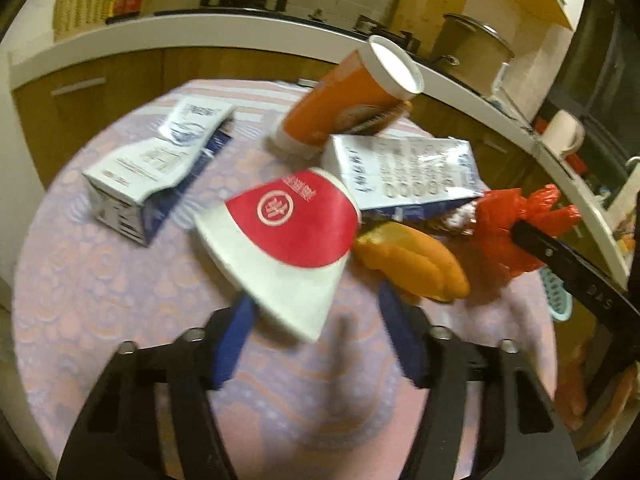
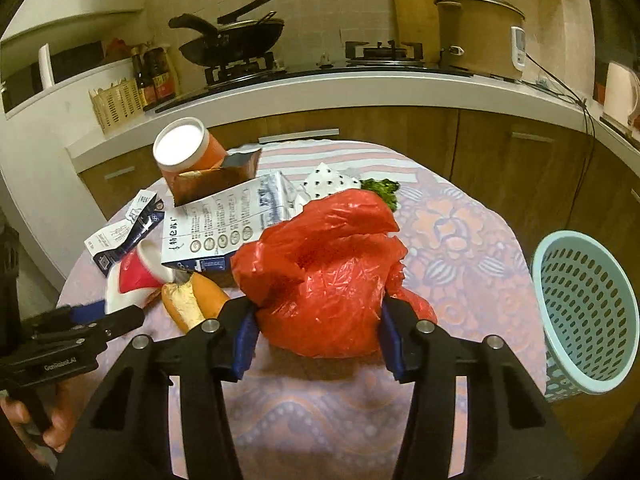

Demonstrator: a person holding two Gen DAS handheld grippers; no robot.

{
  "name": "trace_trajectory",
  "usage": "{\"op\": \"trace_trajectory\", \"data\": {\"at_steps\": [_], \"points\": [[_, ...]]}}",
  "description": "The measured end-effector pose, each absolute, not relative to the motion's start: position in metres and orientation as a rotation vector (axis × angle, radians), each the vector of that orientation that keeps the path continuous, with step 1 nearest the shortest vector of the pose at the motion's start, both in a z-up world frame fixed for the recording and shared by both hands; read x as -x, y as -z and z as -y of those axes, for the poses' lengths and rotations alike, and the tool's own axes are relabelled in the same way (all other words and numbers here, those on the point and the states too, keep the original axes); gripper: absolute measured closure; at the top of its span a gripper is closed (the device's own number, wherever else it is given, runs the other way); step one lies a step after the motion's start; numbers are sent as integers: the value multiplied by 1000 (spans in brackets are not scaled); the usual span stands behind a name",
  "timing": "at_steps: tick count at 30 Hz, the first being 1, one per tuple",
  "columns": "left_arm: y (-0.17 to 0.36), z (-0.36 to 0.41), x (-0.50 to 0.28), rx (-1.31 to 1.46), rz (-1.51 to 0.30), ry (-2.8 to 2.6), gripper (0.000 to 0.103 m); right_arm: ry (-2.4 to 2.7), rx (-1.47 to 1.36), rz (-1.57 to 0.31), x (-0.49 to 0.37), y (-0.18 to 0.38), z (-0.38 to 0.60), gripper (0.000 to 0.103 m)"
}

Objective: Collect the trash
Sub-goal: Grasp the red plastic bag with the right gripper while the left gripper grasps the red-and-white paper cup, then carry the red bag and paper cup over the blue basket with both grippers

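From the left wrist, two cartons (image 1: 160, 176) (image 1: 404, 172), an orange cup (image 1: 344, 104) and a red-and-white cup (image 1: 288, 248) are counted. The left gripper (image 1: 316, 320) is spread around the red-and-white cup's base; contact cannot be told.

From the right wrist, one red bag (image 2: 324, 280) is pinched between the right gripper (image 2: 316, 332). A teal basket (image 2: 588, 320) is seen to its right, contents hidden.

Kitchen backdrop behind the round patterned worktop (image 2: 460, 248)

A black metal wok (image 2: 240, 40) sits left of the tan lidded rice cooker (image 2: 480, 32); a wooden chopping board (image 2: 420, 8) leans just beside the cooker.
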State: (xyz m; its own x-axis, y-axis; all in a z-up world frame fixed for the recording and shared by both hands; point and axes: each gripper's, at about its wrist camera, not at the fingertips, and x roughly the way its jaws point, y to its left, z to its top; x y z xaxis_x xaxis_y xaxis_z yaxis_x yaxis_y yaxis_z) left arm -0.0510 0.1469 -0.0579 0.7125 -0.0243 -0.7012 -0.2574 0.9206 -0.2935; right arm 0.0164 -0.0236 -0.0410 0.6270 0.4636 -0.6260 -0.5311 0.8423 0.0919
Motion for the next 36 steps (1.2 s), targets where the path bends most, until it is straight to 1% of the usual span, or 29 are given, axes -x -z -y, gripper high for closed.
{"op": "trace_trajectory", "data": {"at_steps": [5, 6, 10, 12, 13, 17, 20, 29, 36], "points": [[58, -138, 50, 387, -744, -105, 51, -558, 91, -687, -16, 44, 32, 56], [59, -139, 47, 401, -744, -99, 54, -557, 89, -685, -16, 44, 34, 56], [63, -140, 41, 460, -740, -98, 76, -551, 96, -666, -13, 41, 35, 56], [65, -142, 39, 491, -736, -95, 77, -552, 99, -657, -12, 39, 37, 56], [65, -144, 35, 500, -730, -102, 82, -553, 100, -651, -11, 38, 38, 56], [61, -144, 36, 518, -681, -119, 91, -547, 101, -638, -8, 35, 43, 56], [53, -142, 45, 504, -636, -113, 101, -545, 94, -628, -7, 31, 47, 56], [14, -124, 62, 426, -526, -94, 102, -533, 65, -560, 1, 5, 66, 56], [-32, -81, 55, 334, -444, 2, 102, -485, 70, -464, 9, -26, 96, 56]]}}
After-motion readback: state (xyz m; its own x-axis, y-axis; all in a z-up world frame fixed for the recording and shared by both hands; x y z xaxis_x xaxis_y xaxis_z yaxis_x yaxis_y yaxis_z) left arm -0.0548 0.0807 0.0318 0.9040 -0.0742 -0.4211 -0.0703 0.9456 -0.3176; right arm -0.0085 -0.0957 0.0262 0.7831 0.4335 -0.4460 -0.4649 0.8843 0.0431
